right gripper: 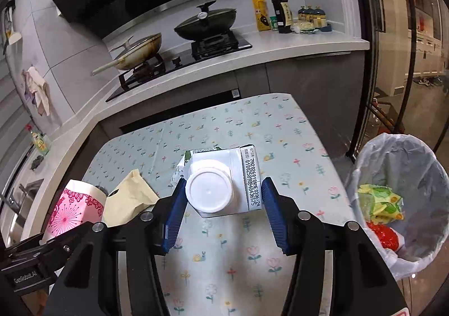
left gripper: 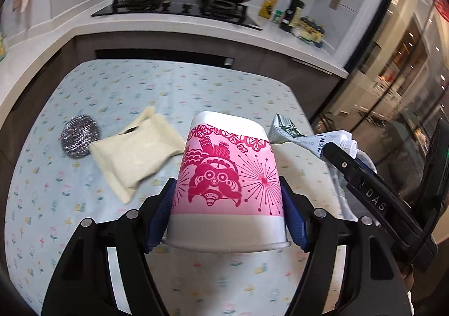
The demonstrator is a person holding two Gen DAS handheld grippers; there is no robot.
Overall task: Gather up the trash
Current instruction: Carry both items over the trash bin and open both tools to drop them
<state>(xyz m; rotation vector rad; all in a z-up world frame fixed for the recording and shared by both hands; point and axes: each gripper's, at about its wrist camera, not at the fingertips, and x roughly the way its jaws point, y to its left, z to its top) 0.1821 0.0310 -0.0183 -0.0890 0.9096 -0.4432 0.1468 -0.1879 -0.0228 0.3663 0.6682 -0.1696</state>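
Kitchen table, trash items in both grippers

Flowered table (right gripper: 252, 130); lined trash bin (right gripper: 398, 257) beside it holding wrappers; left gripper (left gripper: 227, 203) clamped on pink paper cup (left gripper: 227, 170), held above the table; right gripper (right gripper: 224, 198) clamped on white-capped carton (right gripper: 224, 181).

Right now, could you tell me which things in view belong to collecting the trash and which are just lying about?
Belongs to the job:
paper cup, in the left gripper
milk carton, in the right gripper
lined trash bin

Lying about:
steel scourer
tissue pack
pans
bottles
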